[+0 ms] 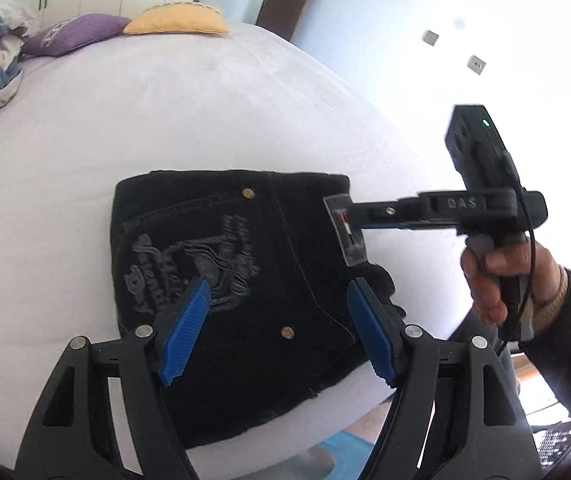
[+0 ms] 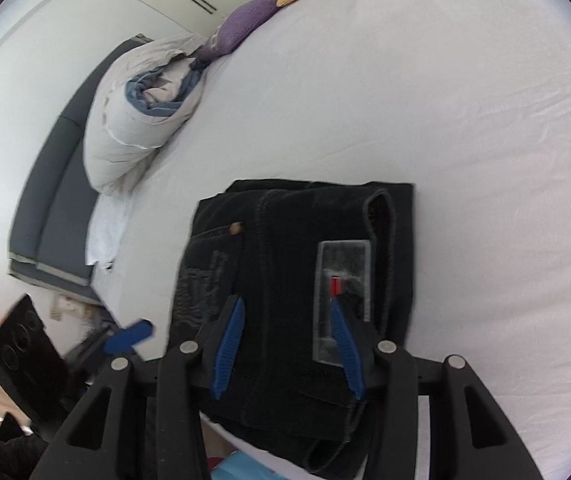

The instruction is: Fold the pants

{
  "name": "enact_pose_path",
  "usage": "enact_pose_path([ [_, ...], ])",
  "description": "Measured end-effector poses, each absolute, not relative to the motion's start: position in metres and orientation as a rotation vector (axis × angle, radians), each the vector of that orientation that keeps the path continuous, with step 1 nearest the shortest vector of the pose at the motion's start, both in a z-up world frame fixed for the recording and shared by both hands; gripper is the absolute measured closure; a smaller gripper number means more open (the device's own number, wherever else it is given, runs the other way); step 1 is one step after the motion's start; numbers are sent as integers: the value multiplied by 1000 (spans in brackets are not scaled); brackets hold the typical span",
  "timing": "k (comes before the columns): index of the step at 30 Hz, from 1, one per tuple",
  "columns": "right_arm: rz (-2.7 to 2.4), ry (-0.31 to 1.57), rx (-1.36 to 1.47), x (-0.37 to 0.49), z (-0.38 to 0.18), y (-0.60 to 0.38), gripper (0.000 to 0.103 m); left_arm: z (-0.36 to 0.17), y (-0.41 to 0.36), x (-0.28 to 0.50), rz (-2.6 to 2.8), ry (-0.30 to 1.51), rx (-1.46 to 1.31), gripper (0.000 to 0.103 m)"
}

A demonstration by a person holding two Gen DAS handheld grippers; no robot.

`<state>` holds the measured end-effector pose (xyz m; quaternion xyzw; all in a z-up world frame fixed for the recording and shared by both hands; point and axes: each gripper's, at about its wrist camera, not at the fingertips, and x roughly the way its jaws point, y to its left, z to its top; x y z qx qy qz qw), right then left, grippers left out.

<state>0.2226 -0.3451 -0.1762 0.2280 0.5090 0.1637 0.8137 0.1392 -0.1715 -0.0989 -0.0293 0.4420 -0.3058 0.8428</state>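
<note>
Pants (image 1: 241, 280), black denim, lie folded into a compact block near the edge of the bed (image 1: 165, 120), embroidered back pocket up, with a grey waistband patch (image 2: 343, 300) along one side. By my reading the fold is essentially done and you are in the letting-go stage.

Your left gripper (image 1: 277, 328) hovers above the pocket with its blue pads spread wide and nothing between them; it has released. Your right gripper (image 2: 285, 344) hangs over the patch side with its pads parted too. The denim shows beneath the gap, and I see no pad pressing on it, so I read that one as released as well. In the left wrist view your hand (image 1: 501, 280) carries that right tool beside the stack.

What could undo the work: the block sits close to the mattress edge, and its near corner looks to overhang slightly, so a brush from either tool on the way out could drag it off. A pad tip catching the loose waistband loop or the frayed hem would lift the top layer and open the fold. Stiff denim may also spring back if the layers are not settled.

Farther up the bed lie a rolled duvet (image 2: 137, 108), a purple cushion (image 1: 73, 34) and a yellow cushion (image 1: 177, 20), all well apart.
</note>
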Motion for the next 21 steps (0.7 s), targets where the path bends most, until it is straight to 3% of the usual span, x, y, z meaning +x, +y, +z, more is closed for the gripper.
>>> enact_pose_path([
  [5, 286, 1024, 570, 202, -169, -377, 53, -111, -173, 158, -672, 926, -123, 33],
  [11, 298, 1205, 497, 213, -206, -352, 53, -157, -185, 182, -675, 1024, -184, 33],
  [12, 304, 1226, 492, 213, -212, -347, 55, -161, -190, 180, -671, 1033, -172, 33],
  [13, 314, 1234, 475, 212, -215, -343, 67, -163, -191, 179, -670, 1036, -166, 33],
  [14, 325, 1239, 451, 210, -216, -339, 73, -164, -193, 178, -669, 1036, -161, 33],
  [21, 326, 1175, 422, 190, -205, -343, 85, -154, -200, 173, -682, 1020, -130, 33],
])
